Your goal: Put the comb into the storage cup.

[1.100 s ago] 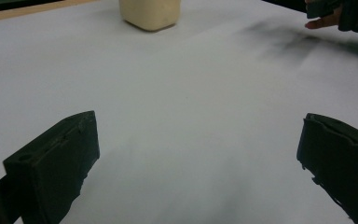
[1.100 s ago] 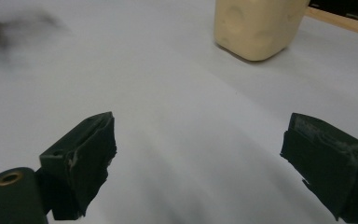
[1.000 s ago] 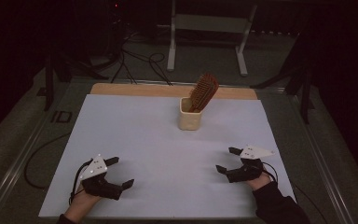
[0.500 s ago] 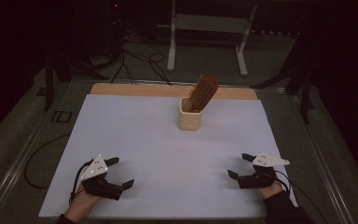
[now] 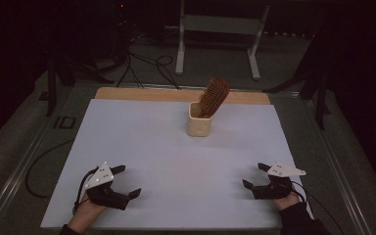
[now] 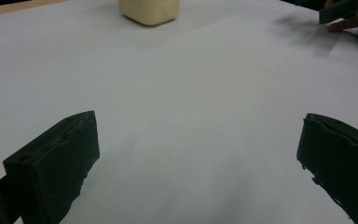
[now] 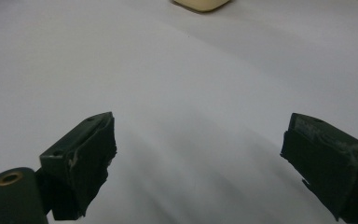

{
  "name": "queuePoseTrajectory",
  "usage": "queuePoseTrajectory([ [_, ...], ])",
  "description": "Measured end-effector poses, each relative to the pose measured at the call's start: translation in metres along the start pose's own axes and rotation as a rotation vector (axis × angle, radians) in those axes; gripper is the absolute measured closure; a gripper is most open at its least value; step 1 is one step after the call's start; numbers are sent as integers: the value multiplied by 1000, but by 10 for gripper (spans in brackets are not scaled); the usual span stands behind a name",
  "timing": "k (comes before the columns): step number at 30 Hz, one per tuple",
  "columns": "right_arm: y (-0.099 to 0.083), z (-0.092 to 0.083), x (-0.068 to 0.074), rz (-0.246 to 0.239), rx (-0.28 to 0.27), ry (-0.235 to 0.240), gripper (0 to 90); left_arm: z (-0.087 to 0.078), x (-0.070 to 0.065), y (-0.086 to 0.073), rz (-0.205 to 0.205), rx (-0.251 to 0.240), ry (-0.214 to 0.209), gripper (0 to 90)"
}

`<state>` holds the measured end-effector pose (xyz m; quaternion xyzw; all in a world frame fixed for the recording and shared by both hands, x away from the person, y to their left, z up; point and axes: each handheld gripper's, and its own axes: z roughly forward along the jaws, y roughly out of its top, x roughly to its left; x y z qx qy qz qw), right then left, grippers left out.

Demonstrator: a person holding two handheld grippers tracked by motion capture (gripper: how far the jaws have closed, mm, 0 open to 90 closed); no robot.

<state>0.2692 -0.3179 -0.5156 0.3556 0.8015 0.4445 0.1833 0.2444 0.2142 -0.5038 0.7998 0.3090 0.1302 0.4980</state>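
At the near edge of the white tabletop [image 5: 142,147], the left gripper [image 5: 126,182] rests low at the near left corner, held by the person's left hand [image 5: 85,215], its jaws spread wide and released with nothing between them; in the left gripper view only bare white surface lies between the two black jaws. The right gripper [image 5: 255,177] sits at the near right, close to the right edge, held from below by the right hand [image 5: 286,201]; its jaws are likewise wide apart and empty, pointing leftward and away across the table. The two grippers are well apart, and a broad stretch of bare surface lies between them and on toward the far side. Farther back, a little right of centre and near the far edge, stands a cream cup [image 5: 199,119], upright. A brown hairbrush [image 5: 213,96] stands in it handle-down, its long axis tilted up and to the right, the bristled head leaning over the cup's right rim. Neither gripper touches cup or brush. Beyond the white sheet a strip of bare wood [image 5: 127,93] shows along the far edge.
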Motion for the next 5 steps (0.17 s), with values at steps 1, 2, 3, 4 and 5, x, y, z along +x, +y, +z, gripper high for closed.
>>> queuePoseTrajectory([
  [1,0,0,0,-1,2,-2,90,0,0,0,-1,0,-1,0],
  [2,1,1,1,3,1,-1,90,0,0,0,2,1,-1,0],
  [3,1,1,1,-1,2,-2,90,-1,0,0,2,1,1,0],
  [4,1,1,1,-5,1,-3,90,-1,0,0,-1,-3,0,0],
  [5,2,1,1,-1,-3,-6,90,-1,0,0,0,-2,2,0],
])
